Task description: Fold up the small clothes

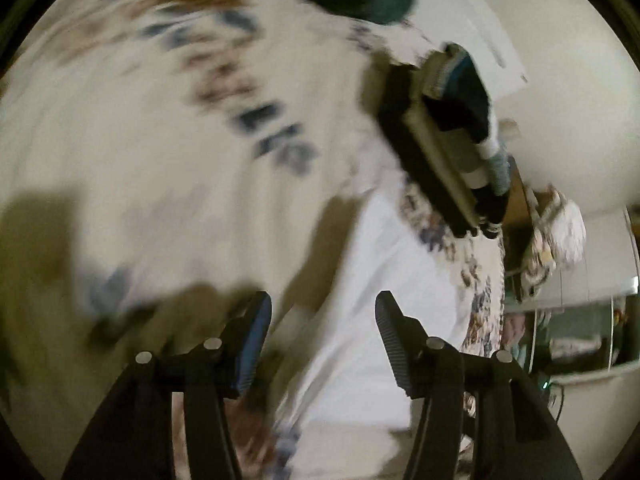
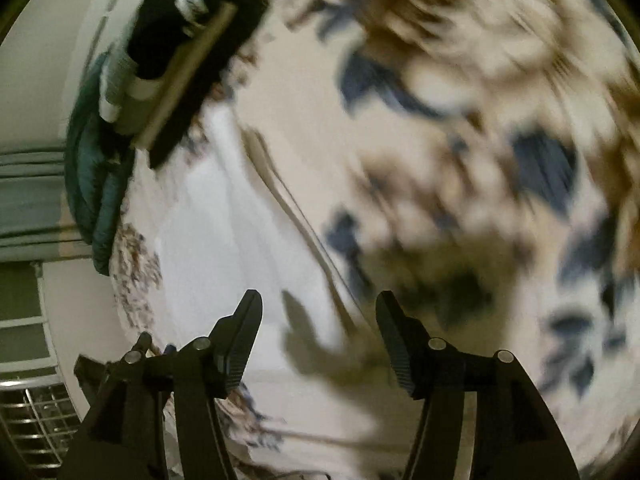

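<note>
A white garment (image 1: 372, 288) lies flat on a floral bedspread (image 1: 168, 120), blurred by motion. My left gripper (image 1: 322, 320) is open and empty just above its left edge. In the right wrist view the same white garment (image 2: 224, 248) lies ahead and to the left, with a fold line (image 2: 296, 216) along its right side. My right gripper (image 2: 318, 320) is open and empty above the garment's right edge. I see nothing held between either pair of fingers.
A dark tray of folded clothes (image 1: 444, 136) sits on the bed beyond the garment, also in the right wrist view (image 2: 188, 56). A teal blanket (image 2: 96, 184) lies at the bed's edge. A wire rack (image 2: 32, 420) stands at lower left.
</note>
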The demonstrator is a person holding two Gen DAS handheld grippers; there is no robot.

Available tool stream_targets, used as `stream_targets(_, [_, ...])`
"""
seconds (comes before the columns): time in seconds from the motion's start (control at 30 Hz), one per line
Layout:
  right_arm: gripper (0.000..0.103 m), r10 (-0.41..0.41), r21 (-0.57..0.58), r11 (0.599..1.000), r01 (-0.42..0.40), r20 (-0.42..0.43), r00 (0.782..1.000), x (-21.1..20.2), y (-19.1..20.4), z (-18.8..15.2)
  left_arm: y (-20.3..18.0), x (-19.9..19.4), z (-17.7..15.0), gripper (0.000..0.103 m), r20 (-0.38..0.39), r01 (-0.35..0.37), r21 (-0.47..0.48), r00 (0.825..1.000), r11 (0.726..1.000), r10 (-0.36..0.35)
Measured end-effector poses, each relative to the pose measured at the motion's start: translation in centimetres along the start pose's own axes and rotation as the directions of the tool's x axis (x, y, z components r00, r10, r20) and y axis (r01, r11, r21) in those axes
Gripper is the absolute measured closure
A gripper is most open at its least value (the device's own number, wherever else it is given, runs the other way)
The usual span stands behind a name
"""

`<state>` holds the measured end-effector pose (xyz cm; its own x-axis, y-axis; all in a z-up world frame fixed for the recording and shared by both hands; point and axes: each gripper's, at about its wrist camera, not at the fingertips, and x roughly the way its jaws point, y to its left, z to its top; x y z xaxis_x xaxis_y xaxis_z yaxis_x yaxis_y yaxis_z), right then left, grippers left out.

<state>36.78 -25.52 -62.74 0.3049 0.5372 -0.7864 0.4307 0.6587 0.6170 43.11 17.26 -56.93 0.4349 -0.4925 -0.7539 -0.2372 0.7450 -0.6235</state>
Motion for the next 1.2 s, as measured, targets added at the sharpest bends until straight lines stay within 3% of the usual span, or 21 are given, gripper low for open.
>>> stream_targets(0.13, [0.042, 0.034, -0.090, 0.995, -0.031, 0.024, 0.999, 1.6, 2.9, 4.7, -2.9, 5.4, 3.6, 0.052, -0.069, -0.031, 0.139, 0.997, 0.990, 0.041])
stream_targets(0.2, [0.042, 0.053, -0.109, 0.993, -0.051, 0.019, 0.998, 2.4, 3.8, 6.2, -4.3, 8.0, 4.5, 0.060, -0.096, -0.064, 0.223, 0.992, 0.973, 0.087])
stream_targets(0.23, [0.050, 0.069, -0.120, 0.991, -0.066, 0.019, 0.997, 2.9, 4.4, 7.2, -4.8, 8.5, 4.6, 0.074, -0.091, -0.071, 0.263, 0.991, 0.962, 0.098])
stream_targets(0.27, [0.061, 0.076, -0.131, 0.989, -0.072, 0.024, 0.997, 3.2, 4.8, 7.7, -5.4, 9.0, 4.8, 0.100, -0.092, -0.078, 0.294, 0.990, 0.953, 0.109])
stream_targets(0.3, [0.092, 0.065, -0.143, 0.988, -0.060, 0.031, 0.997, 3.4, 5.2, 7.9, -5.8, 9.0, 4.9, 0.100, -0.091, -0.086, 0.314, 0.989, 0.946, 0.120])
stream_targets(0.33, [0.099, 0.046, -0.149, 0.988, -0.040, 0.039, 0.998, 3.5, 5.5, 8.1, -6.3, 8.7, 5.1, 0.100, -0.073, -0.079, 0.328, 0.991, 0.941, 0.109])
stream_targets(0.5, [0.102, 0.012, -0.154, 0.988, 0.009, 0.134, 0.991, 2.7, 6.4, 9.1, -7.1, 8.3, 7.0, 0.100, -0.048, -0.049, 0.332, 0.996, 0.942, 0.068])
stream_targets(0.63, [0.102, -0.029, -0.137, 0.989, 0.048, 0.139, 0.990, 3.7, 6.0, 9.8, -6.5, 11.2, 8.0, 0.098, -0.109, -0.061, 0.341, 0.989, 0.938, 0.104])
stream_targets(0.7, [0.101, -0.056, -0.142, 0.987, 0.071, 0.105, 0.993, 4.7, 6.1, 10.3, -5.6, 11.6, 8.0, 0.096, -0.158, -0.051, 0.304, 0.982, 0.951, 0.103])
stream_targets(0.73, [0.095, -0.053, -0.130, 0.990, 0.063, 0.077, 0.996, 4.9, 5.8, 10.4, -5.1, 11.0, 7.8, 0.095, -0.168, -0.029, 0.275, 0.983, 0.961, 0.077])
stream_targets(0.77, [0.087, -0.050, -0.121, 0.991, 0.057, 0.056, 0.997, 4.9, 5.4, 10.5, -4.6, 10.3, 7.6, 0.088, -0.164, -0.026, 0.251, 0.984, 0.968, 0.069])
stream_targets(0.83, [0.045, -0.020, -0.093, 0.995, 0.022, 0.020, 1.000, 4.3, 4.3, 10.2, -3.2, 8.4, 7.0, 0.072, -0.161, 0.019, 0.185, 0.987, 0.983, 0.011])
stream_targets(0.9, [0.042, 0.043, -0.077, 0.996, -0.044, -0.013, 0.999, 3.4, 3.1, 9.5, -1.7, 6.9, 6.0, 0.044, -0.161, 0.080, 0.108, 0.985, 0.991, -0.062])
stream_targets(1.0, [0.038, 0.143, -0.063, 0.987, -0.151, -0.115, 0.983, 3.4, 1.1, 7.9, -0.4, 6.4, 4.2, 0.043, -0.199, 0.152, 0.045, 0.970, 0.987, -0.140])
stream_targets(1.13, [0.038, 0.222, -0.022, 0.972, -0.236, -0.266, 0.938, 6.0, -1.3, 5.4, -0.4, 8.3, 1.5, 0.043, -0.303, 0.162, 0.049, 0.943, 0.986, -0.140])
stream_targets(1.2, [0.038, 0.264, 0.006, 0.962, -0.275, -0.300, 0.917, 7.3, -1.8, 4.9, -0.9, 9.2, 0.8, 0.043, -0.319, 0.156, 0.060, 0.939, 0.986, -0.129])
